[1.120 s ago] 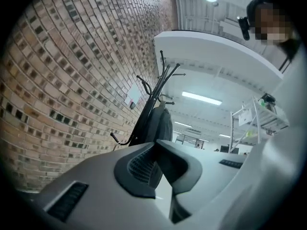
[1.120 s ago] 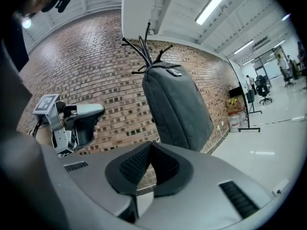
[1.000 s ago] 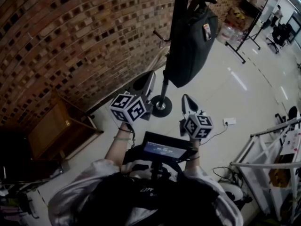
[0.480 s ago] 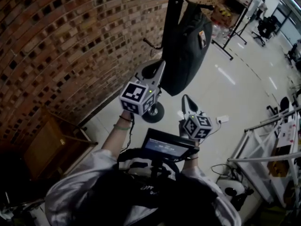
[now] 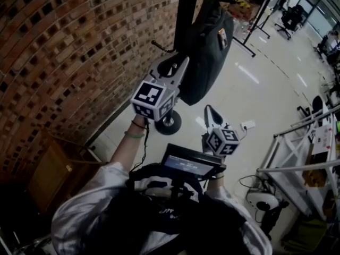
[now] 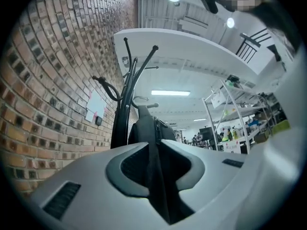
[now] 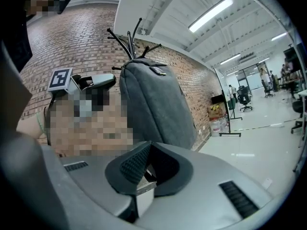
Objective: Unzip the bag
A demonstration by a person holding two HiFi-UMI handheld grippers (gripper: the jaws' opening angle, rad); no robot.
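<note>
A dark grey bag (image 5: pixel 208 44) hangs from a black coat stand (image 5: pixel 183 15) by the brick wall, its zip closed as far as I can see. My left gripper (image 5: pixel 179 68) is raised, shut and empty, with its tip just short of the bag's lower left side. In the left gripper view the bag (image 6: pixel 144 128) hangs straight ahead beyond the left gripper (image 6: pixel 154 145). My right gripper (image 5: pixel 210 111) is lower and nearer to me, shut on nothing and pointing up at the bag's bottom. The right gripper (image 7: pixel 147 148) faces the bag (image 7: pixel 153 99), with the left gripper (image 7: pixel 93 83) to its left.
The brick wall (image 5: pixel 69 41) runs along the left, with a wooden cabinet (image 5: pixel 50 174) at its foot. The stand's round base (image 5: pixel 169 122) sits on the pale floor. A white frame rack (image 5: pixel 297 166) stands at the right, and a power strip (image 5: pixel 247 125) lies on the floor.
My left gripper has risen and moved forward toward the bag's lower side. The right gripper has stayed roughly where it was. Both stay shut.
</note>
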